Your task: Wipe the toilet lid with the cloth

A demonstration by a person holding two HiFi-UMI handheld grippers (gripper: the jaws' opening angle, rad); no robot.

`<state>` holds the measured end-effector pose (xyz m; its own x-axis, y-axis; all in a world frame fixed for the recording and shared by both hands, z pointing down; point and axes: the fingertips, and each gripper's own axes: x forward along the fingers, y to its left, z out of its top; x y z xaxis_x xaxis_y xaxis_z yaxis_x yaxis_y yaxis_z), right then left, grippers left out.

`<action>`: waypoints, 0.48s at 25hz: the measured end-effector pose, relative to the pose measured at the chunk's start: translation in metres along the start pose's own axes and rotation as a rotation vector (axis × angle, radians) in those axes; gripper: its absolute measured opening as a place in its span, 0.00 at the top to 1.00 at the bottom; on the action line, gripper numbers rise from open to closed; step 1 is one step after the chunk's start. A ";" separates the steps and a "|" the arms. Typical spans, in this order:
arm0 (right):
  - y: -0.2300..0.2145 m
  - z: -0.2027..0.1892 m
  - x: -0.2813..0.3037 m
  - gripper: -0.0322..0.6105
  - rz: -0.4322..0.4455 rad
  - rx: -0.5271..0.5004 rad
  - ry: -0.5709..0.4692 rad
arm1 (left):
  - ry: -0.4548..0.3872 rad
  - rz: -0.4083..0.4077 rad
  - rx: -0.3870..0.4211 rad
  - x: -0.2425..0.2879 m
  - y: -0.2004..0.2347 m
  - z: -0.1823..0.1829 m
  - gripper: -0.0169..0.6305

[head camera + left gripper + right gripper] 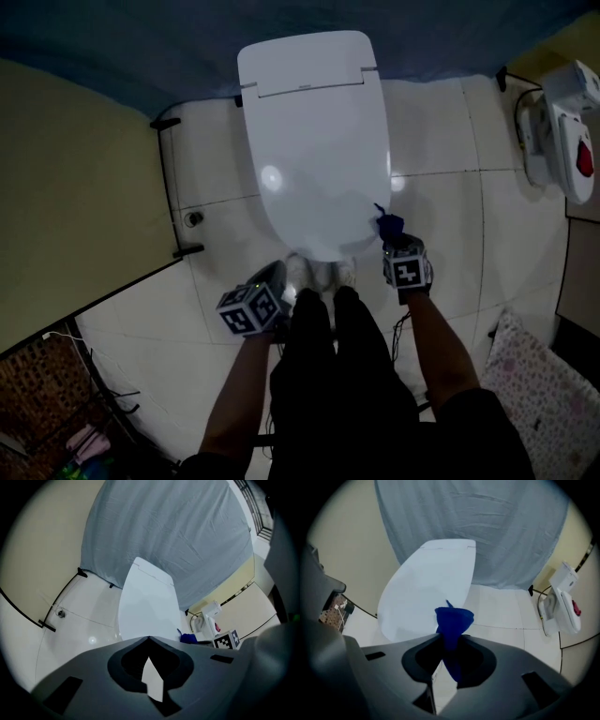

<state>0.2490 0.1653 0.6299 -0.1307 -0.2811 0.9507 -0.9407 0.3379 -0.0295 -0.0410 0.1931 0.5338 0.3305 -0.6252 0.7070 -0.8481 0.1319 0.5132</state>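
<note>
Down at the lid's near right corner, the right gripper (394, 242) has its jaws clamped on the blue cloth (388, 223). The cloth bunches out past the tips and sits right at the rim of the lid (314, 141). From above I can't call whether it's pressing on the surface or just over the edge.

The right gripper view confirms the hold: the cloth (453, 620) is pinched between the jaws and stands up ahead of them. The white lid (426, 583) spreads ahead and off to the left. That's the relation that matters. The lid is shut flat, and its long axis runs straight away from the person, from the rounded front to the hinge (305, 86) at the far end. Nearly all of it lies forward and left of the cloth, so I'd expect a stroke up and across.

The left gripper (278, 272) hangs low by the front left of the bowl over the floor (216, 178), jaws together on nothing, and it's plainly the farther tool from the job.
</note>
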 end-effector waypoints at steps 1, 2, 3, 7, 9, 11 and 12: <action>-0.007 0.008 -0.015 0.84 0.005 0.027 -0.043 | -0.038 -0.018 -0.005 -0.008 -0.006 0.012 0.97; -0.015 0.016 -0.030 0.84 0.012 0.063 -0.092 | -0.077 -0.033 -0.004 -0.018 -0.011 0.026 0.97; -0.024 0.023 -0.047 0.84 0.020 0.102 -0.143 | -0.117 -0.041 0.002 -0.029 -0.016 0.040 0.97; -0.053 0.066 -0.141 0.84 0.071 0.224 -0.406 | -0.274 -0.061 0.045 -0.087 -0.043 0.104 0.97; -0.063 0.094 -0.196 0.84 0.083 0.256 -0.561 | -0.362 -0.077 0.066 -0.124 -0.060 0.136 0.97; -0.067 0.121 -0.252 0.84 0.098 0.271 -0.707 | -0.459 -0.094 0.095 -0.163 -0.078 0.167 0.97; -0.068 0.132 -0.278 0.84 0.106 0.274 -0.771 | -0.506 -0.101 0.114 -0.183 -0.087 0.181 0.97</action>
<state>0.3081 0.1019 0.3272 -0.3070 -0.8313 0.4634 -0.9414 0.1939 -0.2760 -0.1023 0.1566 0.2719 0.1957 -0.9274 0.3189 -0.8713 -0.0152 0.4905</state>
